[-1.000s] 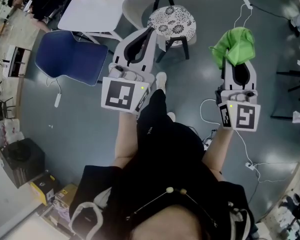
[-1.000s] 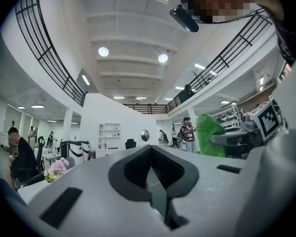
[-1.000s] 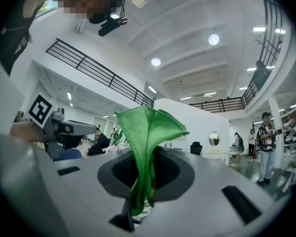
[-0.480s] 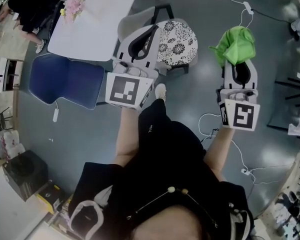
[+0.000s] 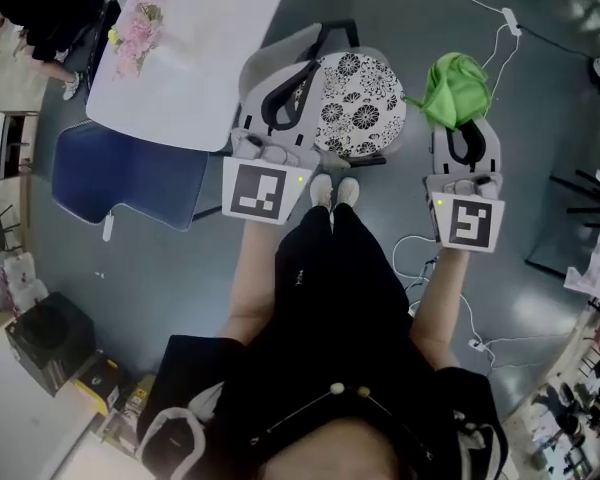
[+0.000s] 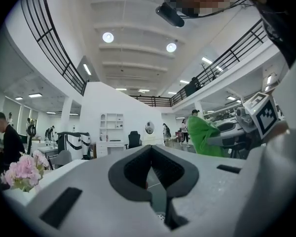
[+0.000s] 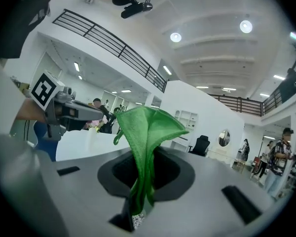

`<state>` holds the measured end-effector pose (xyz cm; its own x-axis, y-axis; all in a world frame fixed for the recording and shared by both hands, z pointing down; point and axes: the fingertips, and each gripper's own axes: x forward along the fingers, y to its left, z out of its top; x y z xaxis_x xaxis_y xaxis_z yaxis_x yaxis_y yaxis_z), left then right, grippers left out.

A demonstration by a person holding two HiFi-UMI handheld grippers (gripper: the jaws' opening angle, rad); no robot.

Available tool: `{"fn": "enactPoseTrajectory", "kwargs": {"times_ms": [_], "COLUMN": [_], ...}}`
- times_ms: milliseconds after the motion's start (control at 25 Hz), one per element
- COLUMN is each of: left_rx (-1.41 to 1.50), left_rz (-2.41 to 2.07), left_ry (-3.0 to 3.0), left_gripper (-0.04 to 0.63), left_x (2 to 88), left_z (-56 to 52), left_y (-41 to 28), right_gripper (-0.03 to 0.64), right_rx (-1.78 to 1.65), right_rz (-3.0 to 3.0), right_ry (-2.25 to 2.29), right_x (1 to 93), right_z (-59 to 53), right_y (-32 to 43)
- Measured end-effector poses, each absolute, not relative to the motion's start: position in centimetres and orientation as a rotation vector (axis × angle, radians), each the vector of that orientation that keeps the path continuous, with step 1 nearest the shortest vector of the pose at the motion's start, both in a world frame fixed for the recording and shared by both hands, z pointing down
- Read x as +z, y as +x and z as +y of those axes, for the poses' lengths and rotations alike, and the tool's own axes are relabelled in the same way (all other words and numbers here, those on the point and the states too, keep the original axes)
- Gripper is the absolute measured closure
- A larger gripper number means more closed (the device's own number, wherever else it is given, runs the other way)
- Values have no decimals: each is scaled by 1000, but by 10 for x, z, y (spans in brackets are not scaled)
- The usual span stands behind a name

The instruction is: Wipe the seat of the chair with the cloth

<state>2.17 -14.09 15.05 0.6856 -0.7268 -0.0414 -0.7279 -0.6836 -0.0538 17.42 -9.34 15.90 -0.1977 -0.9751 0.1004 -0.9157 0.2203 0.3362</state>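
The chair's round seat (image 5: 360, 103), white with a black flower print, stands on the grey floor straight ahead of me, with its pale backrest (image 5: 270, 63) on the left. My left gripper (image 5: 310, 60) is shut with nothing in it and hangs over the seat's left edge and backrest; its tips (image 6: 150, 152) meet. My right gripper (image 5: 462, 123) is just right of the seat, shut on the green cloth (image 5: 457, 88). The cloth (image 7: 149, 127) stands bunched up out of the jaws of the right gripper (image 7: 144, 157).
A white table (image 5: 190, 58) with pink flowers (image 5: 135, 28) stands left of the chair, with a blue chair (image 5: 130, 173) below it. A white cable and power strip (image 5: 510, 16) lie at the upper right. My feet (image 5: 335, 190) are at the seat's near edge. A black box (image 5: 45, 333) sits at the lower left.
I have stepped up to the patterned chair, which now lies between the two grippers. The right gripper with the cloth has moved left, close to the seat. Both jaws are unchanged.
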Motion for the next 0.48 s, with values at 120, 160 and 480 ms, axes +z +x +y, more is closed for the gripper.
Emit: {"fn": "enactPoseTrajectory", "kwargs": {"times_ms": [120, 160, 480], "left_rx": [50, 60, 86], "left_rz": [1289, 1326, 1503], "left_ry": [-2823, -2812, -2715], "left_gripper": [591, 591, 591], "left_x": [170, 175, 235], "left_z": [-154, -159, -221], "left_y": [15, 11, -1], "right_gripper": [563, 563, 565], "right_rx": [-327, -334, -349], "right_rz": [-2191, -2191, -2195], "right_ry": [1671, 1645, 1404], "right_x": [186, 195, 294], "right_z": [-120, -129, -212], "right_y": [170, 168, 160]}}
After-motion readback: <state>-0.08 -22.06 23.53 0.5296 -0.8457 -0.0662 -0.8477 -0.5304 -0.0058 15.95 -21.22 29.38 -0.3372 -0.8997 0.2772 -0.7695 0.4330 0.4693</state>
